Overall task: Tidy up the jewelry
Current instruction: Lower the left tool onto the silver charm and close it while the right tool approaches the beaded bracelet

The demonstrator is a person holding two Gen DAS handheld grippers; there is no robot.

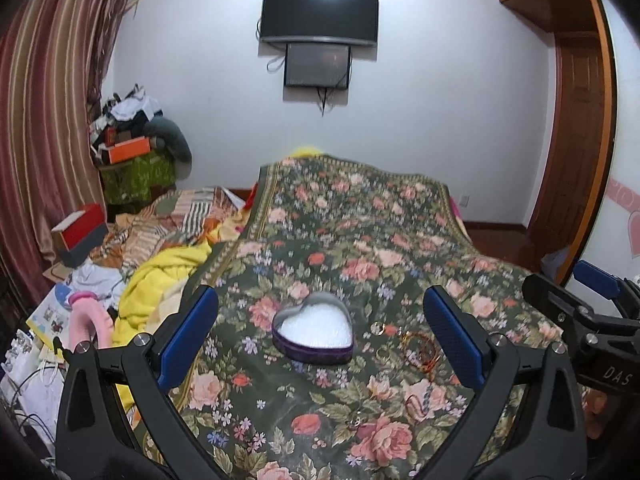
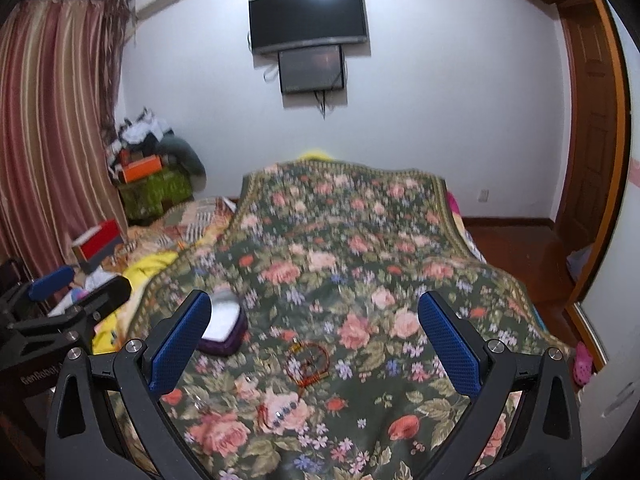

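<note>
Your left gripper (image 1: 320, 336) hangs above the floral bedspread (image 1: 360, 240) with its blue-padded jaws spread wide and nothing between them. Your right gripper (image 2: 314, 340) is in the same condition: jaws wide apart, empty, raised over the cloth.

Landmark: the heart-shaped box (image 1: 313, 334), purple-walled with a white lining, lid off, sitting flat on the bedspread. In the left wrist view it lies centred between your left jaws. In the right wrist view it sits partly hidden behind your right gripper's left finger.

To the right of the box, near it but apart, lies a red cord bracelet (image 1: 420, 350) in a loose loop. Between the box and that bracelet rest small rings (image 1: 378, 328); their number cannot be told. Nearer to you than the box, and to its right, lies a beaded strand with a red cord (image 2: 280, 410) on a pink rose of the pattern. None of these pieces touches the box or either gripper.
</note>
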